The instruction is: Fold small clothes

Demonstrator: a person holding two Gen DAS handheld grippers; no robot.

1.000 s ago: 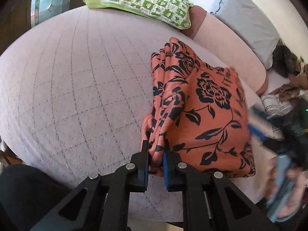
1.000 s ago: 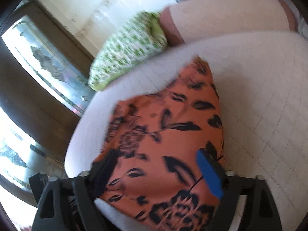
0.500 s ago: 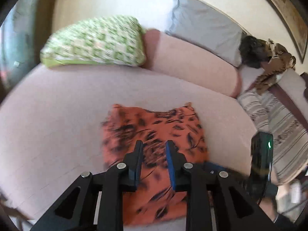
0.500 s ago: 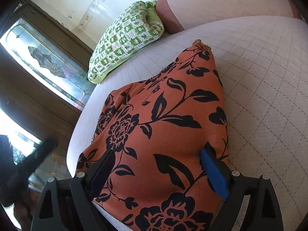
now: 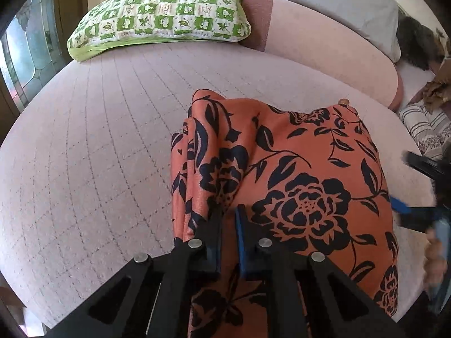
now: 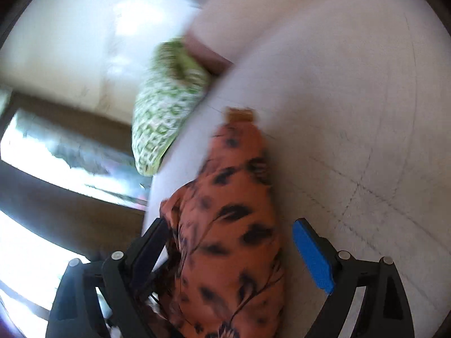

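Observation:
An orange cloth with black flowers (image 5: 310, 169) lies folded on the pale quilted bed (image 5: 84, 155). My left gripper (image 5: 228, 214) points down at its near left part. Its jaws are closing, and a raised fold of the cloth is pinched between the pads. My right gripper (image 6: 231, 225) stands wide open, with a bunched edge of the cloth (image 6: 234, 253) between its fingers and the blue pad (image 6: 313, 256) clear of it. That view is blurred. In the left wrist view the right gripper (image 5: 406, 183) sits at the cloth's right edge, with a hand (image 5: 434, 256) behind it.
A green checked pillow (image 5: 160, 17) lies at the bed's far side, beside a pink bolster (image 5: 324, 48) and a grey pillow (image 5: 338, 2). Striped bedding (image 5: 428, 124) and dark clothes (image 5: 414, 42) lie at the far right. A glass window (image 5: 25, 50) is on the left.
The left gripper let go of the cloth's edge, swung across with its jaws apart, and now pinches a fold again. The right gripper rolled and shifted along the cloth's edge.

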